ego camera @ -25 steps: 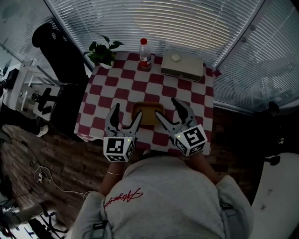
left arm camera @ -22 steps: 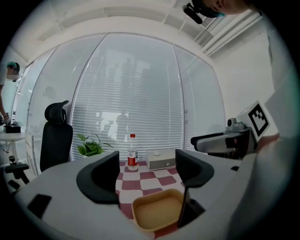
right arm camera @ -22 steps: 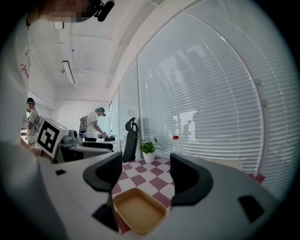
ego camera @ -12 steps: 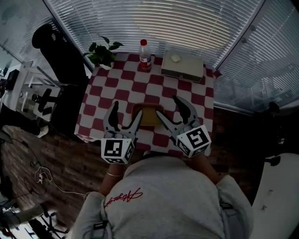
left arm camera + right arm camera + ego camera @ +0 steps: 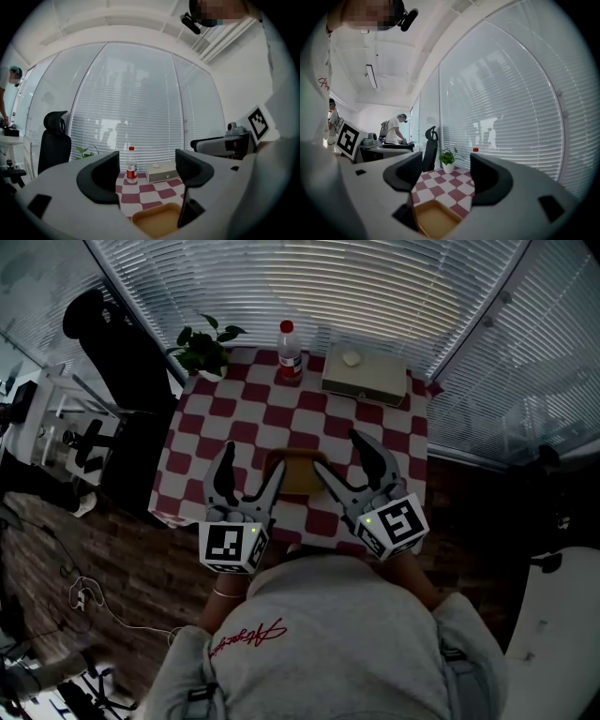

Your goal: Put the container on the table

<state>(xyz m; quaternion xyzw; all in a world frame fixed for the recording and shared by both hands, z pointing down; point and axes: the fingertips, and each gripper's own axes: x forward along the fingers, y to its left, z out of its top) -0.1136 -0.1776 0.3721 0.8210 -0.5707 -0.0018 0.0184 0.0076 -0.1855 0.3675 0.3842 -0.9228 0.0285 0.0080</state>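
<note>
A shallow tan container [image 5: 298, 472] rests near the front edge of the red-and-white checked table [image 5: 380, 432]. My left gripper [image 5: 251, 465] stands open at its left side, with the inner finger by the container's left rim. At the right side my right gripper [image 5: 338, 456] is open too, its inner finger by the right rim. In the left gripper view the container [image 5: 157, 224] lies low, just under the spread jaws of the gripper [image 5: 146, 171]. The right gripper view shows the same container [image 5: 433, 219] below that open gripper [image 5: 446, 176]. Nothing sits between either pair of jaws.
At the table's far edge stand a potted plant [image 5: 206, 345], a red-capped bottle [image 5: 290, 351] and a white box [image 5: 366, 371]. A black office chair [image 5: 122, 343] is left of the table. Window blinds close off the back. A person works at a desk [image 5: 396, 131] in the distance.
Both grippers have drawn back slightly toward the person and stayed open. The container has not moved.
</note>
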